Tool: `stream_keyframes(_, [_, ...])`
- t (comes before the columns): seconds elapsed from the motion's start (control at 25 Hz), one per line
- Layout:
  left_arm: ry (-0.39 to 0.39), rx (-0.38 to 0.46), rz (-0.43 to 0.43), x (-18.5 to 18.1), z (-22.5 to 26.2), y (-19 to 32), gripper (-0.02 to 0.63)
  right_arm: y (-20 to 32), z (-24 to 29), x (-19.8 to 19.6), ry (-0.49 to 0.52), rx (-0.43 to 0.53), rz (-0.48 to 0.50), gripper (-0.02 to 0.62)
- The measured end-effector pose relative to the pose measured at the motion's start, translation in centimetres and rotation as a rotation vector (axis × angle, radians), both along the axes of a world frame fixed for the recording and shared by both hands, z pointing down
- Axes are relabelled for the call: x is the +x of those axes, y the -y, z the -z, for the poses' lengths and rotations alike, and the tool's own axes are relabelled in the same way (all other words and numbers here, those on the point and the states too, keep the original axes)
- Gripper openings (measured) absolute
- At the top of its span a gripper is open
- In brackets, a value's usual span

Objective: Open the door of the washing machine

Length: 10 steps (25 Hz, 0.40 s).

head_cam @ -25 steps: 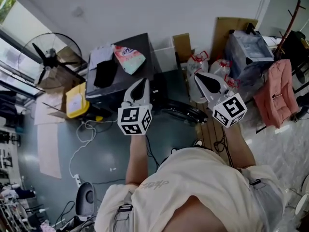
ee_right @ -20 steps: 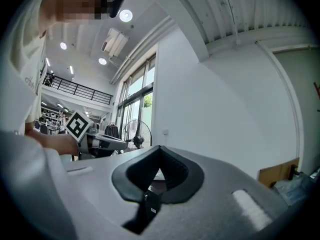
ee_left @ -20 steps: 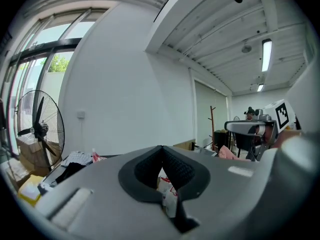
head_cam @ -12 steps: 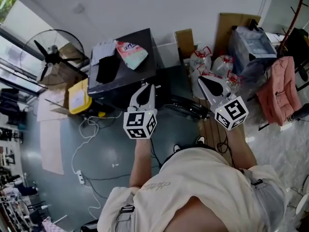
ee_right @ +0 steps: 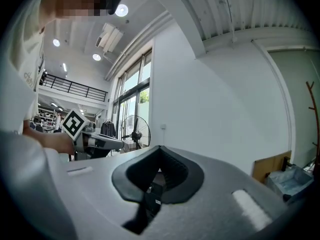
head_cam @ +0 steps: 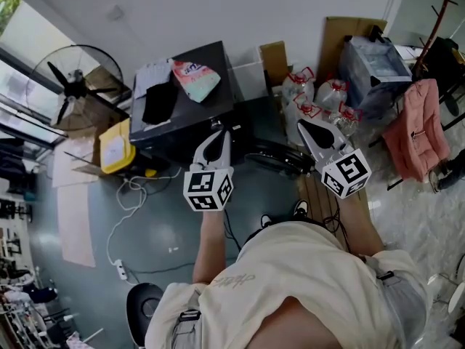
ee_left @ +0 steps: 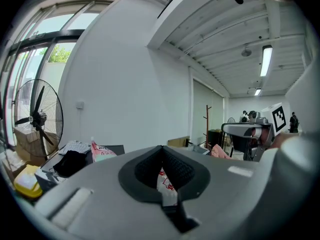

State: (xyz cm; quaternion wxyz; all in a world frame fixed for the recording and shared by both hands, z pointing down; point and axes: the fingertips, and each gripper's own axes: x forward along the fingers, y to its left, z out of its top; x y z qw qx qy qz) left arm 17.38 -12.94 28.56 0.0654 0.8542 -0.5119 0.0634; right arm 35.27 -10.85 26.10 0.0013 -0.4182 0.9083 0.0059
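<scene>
Holding both claws out ahead, shut tight and empty
Our left claw (head_cam: 218, 135) and right claw (head_cam: 304, 126) carry nothing, free for reaching; just beyond the left one stands a dark box (head_cam: 195, 97), likely the washing machine, its door unseen.

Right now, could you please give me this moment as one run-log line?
left gripper: shut, empty | right gripper: shut, empty | both: held in air over floor | black cabinet: untouched
</scene>
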Motion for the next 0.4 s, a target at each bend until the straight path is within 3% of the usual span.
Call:
stream_keyframes(0.2, [-0.009,0.0,-0.029,0.1,-0.7,-0.3,0.017,-1.1,-0.6,0.0,-0.015,-0.003,-0.025,0.0])
stream_keyframes(0.4, [0.0,-0.019,-0.057,-0.6,-1.3,-1.2,0.017,-2.0,-0.6,-0.7,0.03,-0.012,-0.053,0.0])
